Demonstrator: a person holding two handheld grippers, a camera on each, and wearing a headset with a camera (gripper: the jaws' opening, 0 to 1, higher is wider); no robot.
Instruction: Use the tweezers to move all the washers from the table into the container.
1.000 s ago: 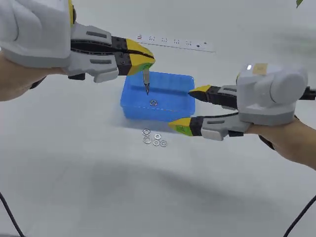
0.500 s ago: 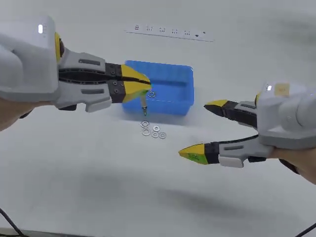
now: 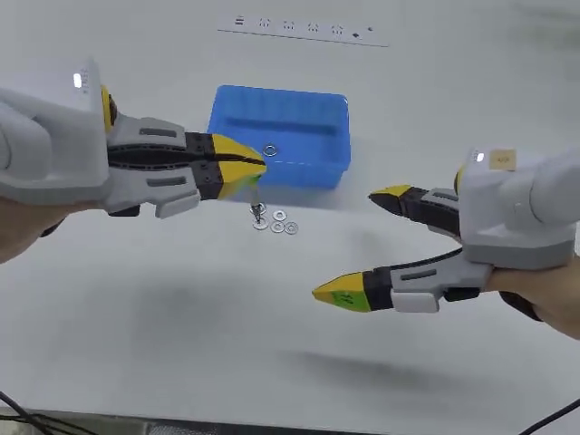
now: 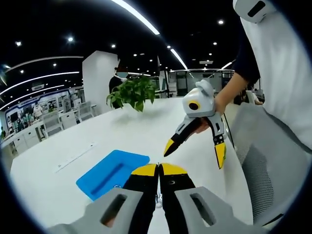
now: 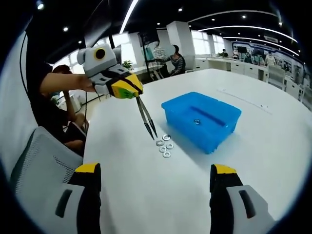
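White workbench in an open-plan office. Blue container stands at the far centre, with a lone washer lying inside it. A small cluster of washers lies on the bench just on the near side of the container's front wall, not touching it.

Risks, as judged: the washers lie flat and close together, so the tweezer tips may skate off a rim, or nudge the neighbours and scatter the group. A thin grip on one edge could let a washer drop short of the container on the lift over its wall.

Left gripper: jaws together, clamped on the tweezers, which hang downward with their tips at the left edge of the cluster. Whether the tips touch a washer cannot be told.

Right gripper: jaws wide apart, holding nothing, hovering above the bench to the right of the cluster and well apart from it.
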